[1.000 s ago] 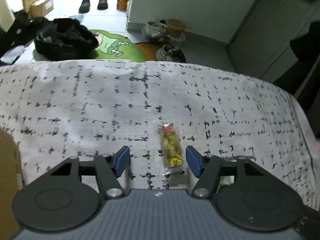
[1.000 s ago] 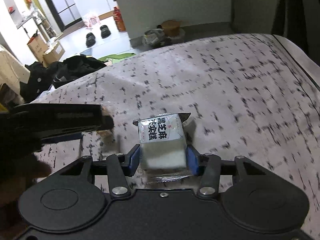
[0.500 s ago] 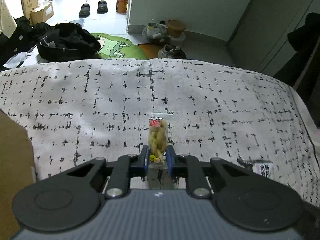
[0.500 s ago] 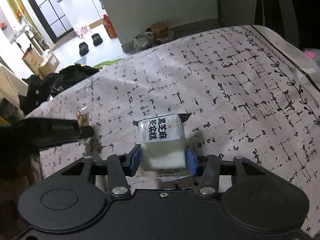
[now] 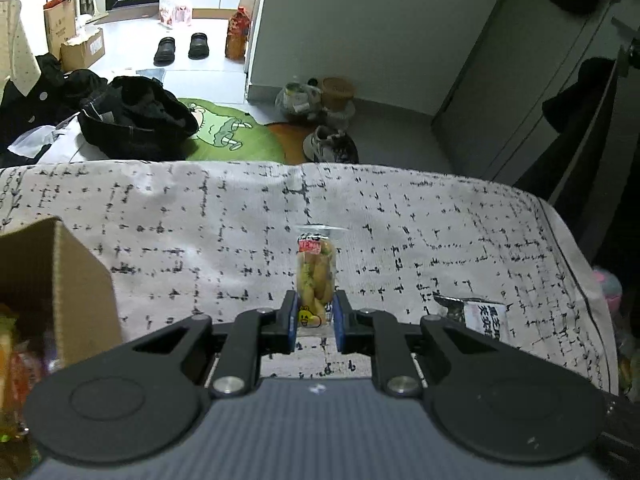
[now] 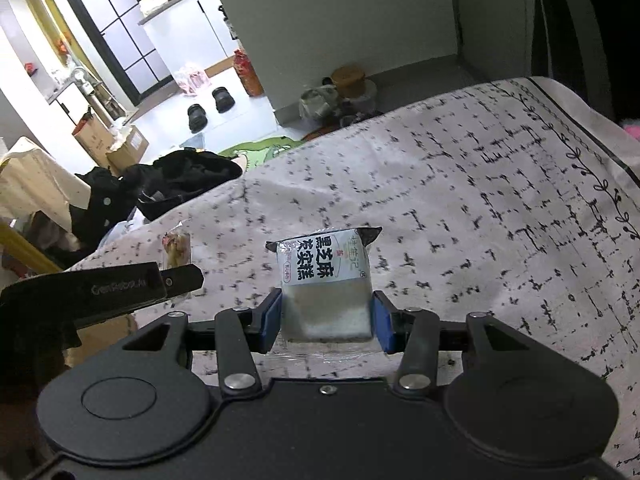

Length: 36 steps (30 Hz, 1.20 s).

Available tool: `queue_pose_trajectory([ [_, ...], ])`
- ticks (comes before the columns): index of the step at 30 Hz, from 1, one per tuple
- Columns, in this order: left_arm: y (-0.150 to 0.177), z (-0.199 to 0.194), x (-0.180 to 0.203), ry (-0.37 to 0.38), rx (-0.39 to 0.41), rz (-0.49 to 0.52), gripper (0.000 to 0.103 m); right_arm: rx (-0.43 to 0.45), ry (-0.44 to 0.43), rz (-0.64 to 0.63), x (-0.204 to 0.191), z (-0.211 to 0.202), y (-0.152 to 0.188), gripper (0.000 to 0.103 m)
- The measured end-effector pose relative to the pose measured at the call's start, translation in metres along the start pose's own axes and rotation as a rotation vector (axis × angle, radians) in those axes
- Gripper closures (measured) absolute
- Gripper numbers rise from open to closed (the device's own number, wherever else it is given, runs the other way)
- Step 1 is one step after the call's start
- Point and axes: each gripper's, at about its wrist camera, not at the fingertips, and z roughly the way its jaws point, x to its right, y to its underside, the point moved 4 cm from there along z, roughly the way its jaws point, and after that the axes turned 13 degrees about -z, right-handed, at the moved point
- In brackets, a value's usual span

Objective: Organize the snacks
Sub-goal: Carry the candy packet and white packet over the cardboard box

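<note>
While both snacks hang above the patterned cloth (image 5: 200,216), the left gripper (image 5: 316,318) pinches a nut packet (image 5: 315,276) and the right gripper (image 6: 326,318) clamps a white cake pack (image 6: 324,280); both await the partly filled box (image 5: 68,276).

A white cloth printed with black dashes (image 5: 200,208) is covering the broad surface in the foreground. Beyond its edge, at eleven o'clock, a heap of black clothing (image 5: 136,120) is lying on the pale tiled floor (image 5: 132,64), touching a round green cartoon mat (image 5: 228,132). A pair of black shoes (image 5: 182,46) is sitting farther back. A plain grey wall (image 5: 360,32) is rising at twelve o'clock. Bright light is falling across the far floor.
</note>
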Motion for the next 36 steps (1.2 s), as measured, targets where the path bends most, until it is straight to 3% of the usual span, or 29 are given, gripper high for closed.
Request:
queue_pose_trajectory([
  [13, 0.002, -0.045, -0.031, 0.002, 0.038, -0.017, 0.086, -0.001, -0.025, -0.047, -0.031, -0.014, -0.006, 0.057],
  [36, 0.007, -0.135, -0.098, -0.006, 0.121, -0.134, 0.086, 0.023, -0.161, -0.14, -0.102, -0.044, -0.007, 0.057],
])
